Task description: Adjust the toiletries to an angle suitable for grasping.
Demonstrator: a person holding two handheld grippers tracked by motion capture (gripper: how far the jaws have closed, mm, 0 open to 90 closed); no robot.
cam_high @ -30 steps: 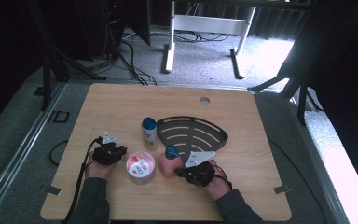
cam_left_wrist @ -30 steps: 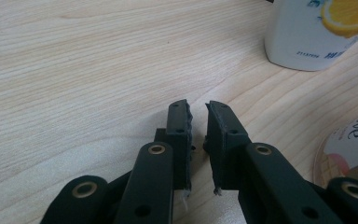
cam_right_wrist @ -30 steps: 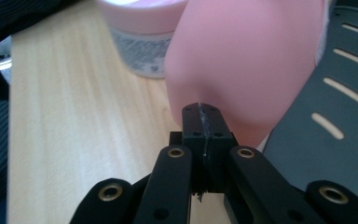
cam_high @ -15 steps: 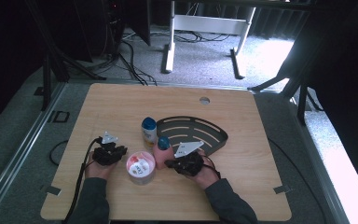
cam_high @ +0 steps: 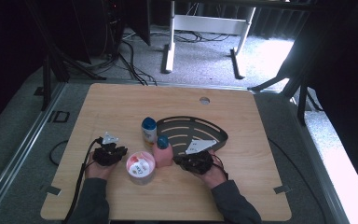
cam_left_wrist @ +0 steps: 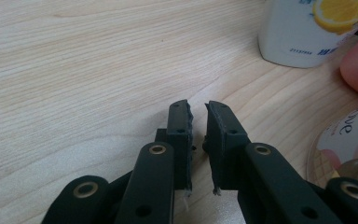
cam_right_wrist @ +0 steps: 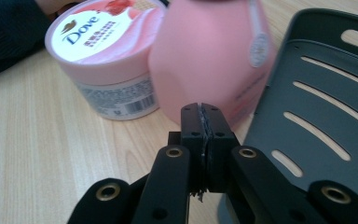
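Observation:
My right gripper (cam_right_wrist: pixel 201 107) (cam_high: pixel 177 160) is shut, pads together with nothing between them. Its tips sit low on the table just before a pink bottle (cam_right_wrist: pixel 209 51) (cam_high: pixel 162 152) with a blue cap; whether they touch it I cannot tell. A pink-and-white Dove jar (cam_right_wrist: pixel 102 42) (cam_high: pixel 140 168) stands right beside that bottle. My left gripper (cam_left_wrist: pixel 197 105) (cam_high: pixel 120 151) rests on the wood left of the jar, jaws open by a narrow gap and empty. A white bottle (cam_left_wrist: pixel 307 32) (cam_high: pixel 148 130) with an orange picture stands behind the jar.
A dark grey slotted rack (cam_high: pixel 186 122) (cam_right_wrist: pixel 317 93) lies flat to the right of the pink bottle, close by my right gripper. A round hole (cam_high: pixel 204 100) pierces the far part of the wooden table (cam_high: pixel 121 107). Cables trail from both grippers.
The pink bottle and my right gripper have shifted a little left and farther up the table, toward the jar. The left gripper has kept still.

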